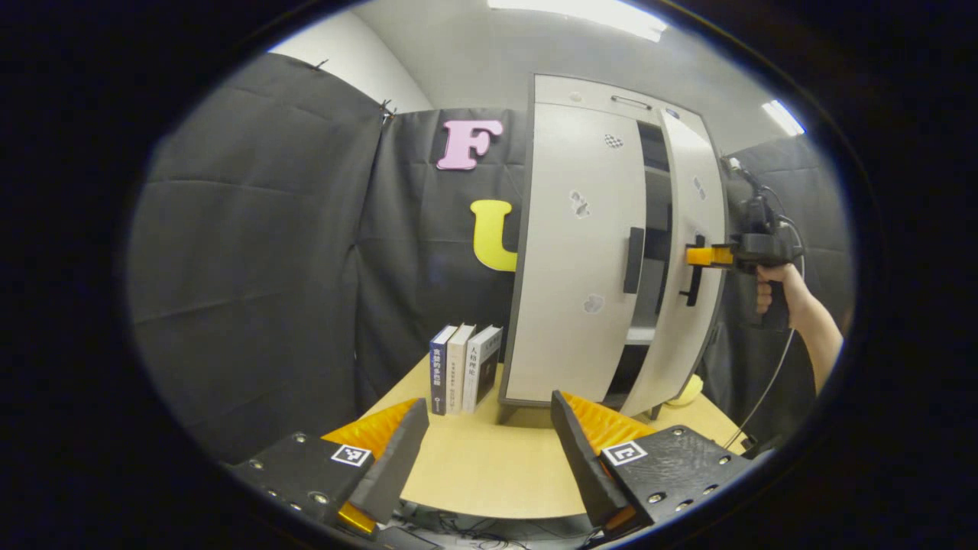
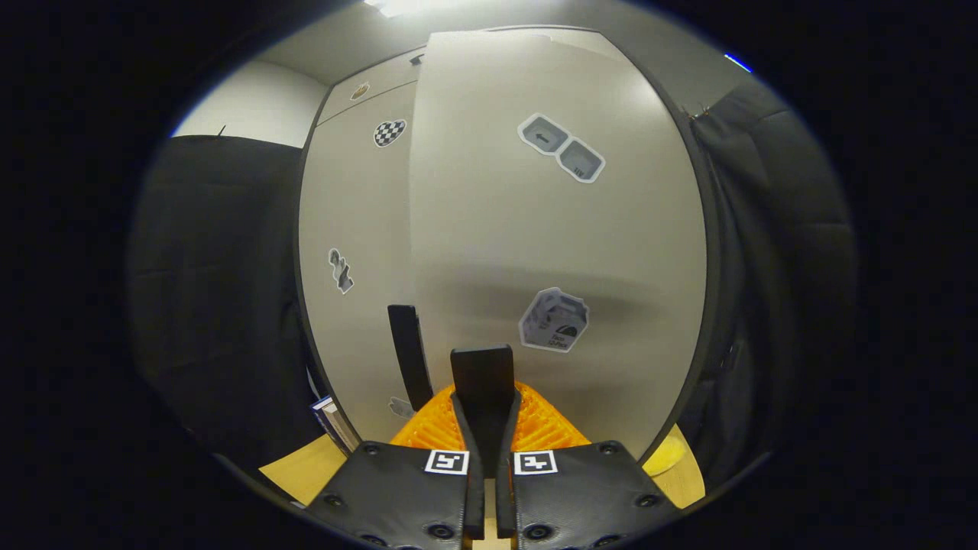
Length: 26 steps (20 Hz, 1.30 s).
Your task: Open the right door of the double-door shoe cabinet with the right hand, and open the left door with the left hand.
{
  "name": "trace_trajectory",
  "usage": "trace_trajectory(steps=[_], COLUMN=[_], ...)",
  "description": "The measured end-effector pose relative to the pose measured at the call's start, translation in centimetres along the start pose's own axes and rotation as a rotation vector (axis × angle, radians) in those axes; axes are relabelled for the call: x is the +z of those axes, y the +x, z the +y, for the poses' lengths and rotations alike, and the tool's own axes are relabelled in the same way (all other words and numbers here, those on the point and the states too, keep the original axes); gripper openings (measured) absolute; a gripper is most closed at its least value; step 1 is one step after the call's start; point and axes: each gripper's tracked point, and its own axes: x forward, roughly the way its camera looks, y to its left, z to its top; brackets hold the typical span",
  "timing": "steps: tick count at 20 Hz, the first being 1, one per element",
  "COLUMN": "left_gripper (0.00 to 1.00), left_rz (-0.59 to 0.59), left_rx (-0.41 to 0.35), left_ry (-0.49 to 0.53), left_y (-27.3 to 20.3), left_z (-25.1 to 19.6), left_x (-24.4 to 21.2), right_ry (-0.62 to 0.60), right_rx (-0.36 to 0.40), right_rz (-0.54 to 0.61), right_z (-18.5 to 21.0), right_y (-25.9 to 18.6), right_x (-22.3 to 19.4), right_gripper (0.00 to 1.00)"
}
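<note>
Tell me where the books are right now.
In the left gripper view, the books stand upright on the table, just left of the shoe cabinet, against the black cloth.

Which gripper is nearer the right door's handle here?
Right. The right gripper is clamped on the right door's handle, door partly open. The left gripper hangs back over the table, jaws open, facing the cabinet.

Books [image 1: 464, 367] on table [image 1: 489, 466], left of cabinet [image 1: 588, 260]
</note>
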Motion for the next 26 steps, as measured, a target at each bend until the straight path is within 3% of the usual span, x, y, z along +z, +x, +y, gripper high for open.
trace_trajectory(steps=[8, 26], left_gripper=[0.94, 0.92], left_rz=[0.022, 0.059], left_rx=[0.007, -0.141], left_ry=[0.012, 0.068], left_y=[0.5, 2.7], left_z=[0.3, -6.4], left_x=[-0.5, -2.2], right_ry=[0.001, 0.079], right_rx=[0.021, -0.061], right_rz=[0.014, -0.011], right_z=[-1.5, -9.1], right_y=[-3.6, -11.7], right_x=[-0.4, -1.1], right_gripper=[0.07, 0.07])
